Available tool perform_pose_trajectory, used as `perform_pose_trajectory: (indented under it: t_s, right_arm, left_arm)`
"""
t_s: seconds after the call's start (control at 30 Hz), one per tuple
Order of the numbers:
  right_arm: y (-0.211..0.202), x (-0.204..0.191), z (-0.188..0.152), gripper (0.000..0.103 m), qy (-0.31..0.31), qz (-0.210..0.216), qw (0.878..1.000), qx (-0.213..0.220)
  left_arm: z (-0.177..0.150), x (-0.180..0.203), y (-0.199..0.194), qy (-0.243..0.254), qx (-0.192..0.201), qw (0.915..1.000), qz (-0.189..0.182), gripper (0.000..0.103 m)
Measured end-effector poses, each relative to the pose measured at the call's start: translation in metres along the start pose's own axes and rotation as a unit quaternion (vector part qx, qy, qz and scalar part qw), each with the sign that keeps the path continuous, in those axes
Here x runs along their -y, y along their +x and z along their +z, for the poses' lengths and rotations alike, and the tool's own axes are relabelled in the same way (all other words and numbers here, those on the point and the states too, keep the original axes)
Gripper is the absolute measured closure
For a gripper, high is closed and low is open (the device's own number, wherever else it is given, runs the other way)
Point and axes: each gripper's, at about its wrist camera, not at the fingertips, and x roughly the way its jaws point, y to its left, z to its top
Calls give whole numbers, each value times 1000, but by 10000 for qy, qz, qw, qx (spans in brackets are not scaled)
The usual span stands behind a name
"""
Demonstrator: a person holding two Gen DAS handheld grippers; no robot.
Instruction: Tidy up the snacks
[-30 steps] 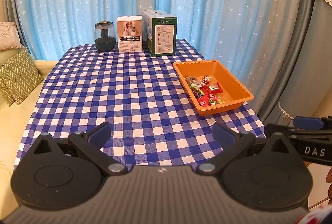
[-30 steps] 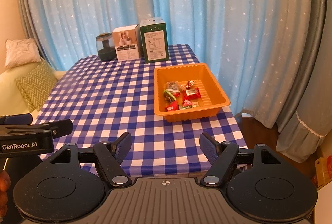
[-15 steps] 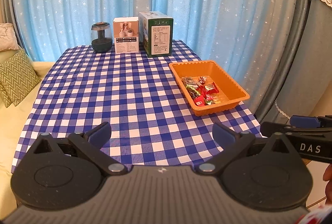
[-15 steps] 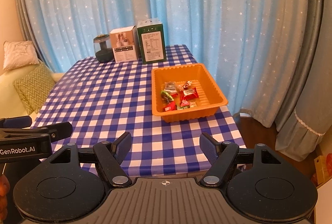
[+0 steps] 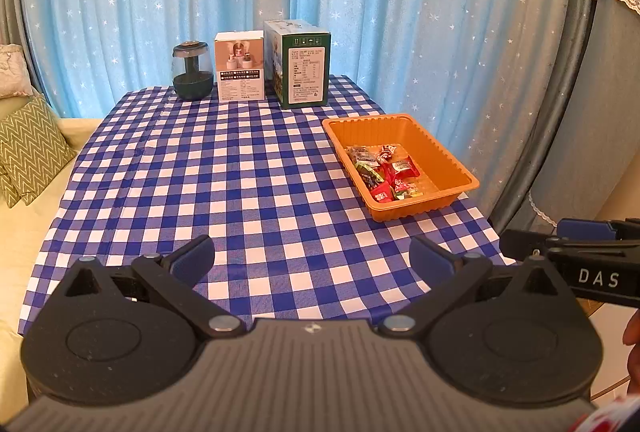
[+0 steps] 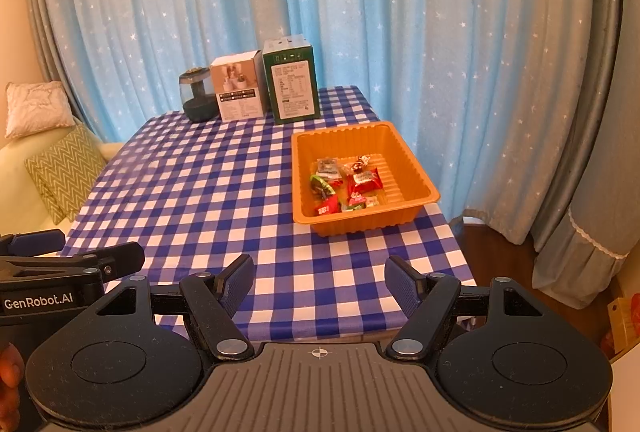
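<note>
Both tongs, left gripper (image 5: pixel 311 259) and right gripper (image 6: pixel 319 286), empty and spread, drawn farther back from orange tray (image 6: pixel 416 176) holding all wrapped snacks (image 6: pixel 346 184): sorting apparently complete.

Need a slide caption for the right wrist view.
Open right gripper faces checked table; wrapped snacks lie in orange tray, two boxes behind.

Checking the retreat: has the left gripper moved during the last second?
Yes. The left gripper has pulled back from the table: the orange tray and green box look smaller and farther than before.
</note>
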Motion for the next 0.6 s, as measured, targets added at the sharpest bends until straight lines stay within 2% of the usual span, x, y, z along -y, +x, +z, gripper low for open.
perform_pose_trajectory:
  t_s: [0.6]
  right_arm:
    - [0,0,0,31,-1,3,10000,-2]
  left_arm:
    - [-1,-3,2,-18,-21,10000,-11,0]
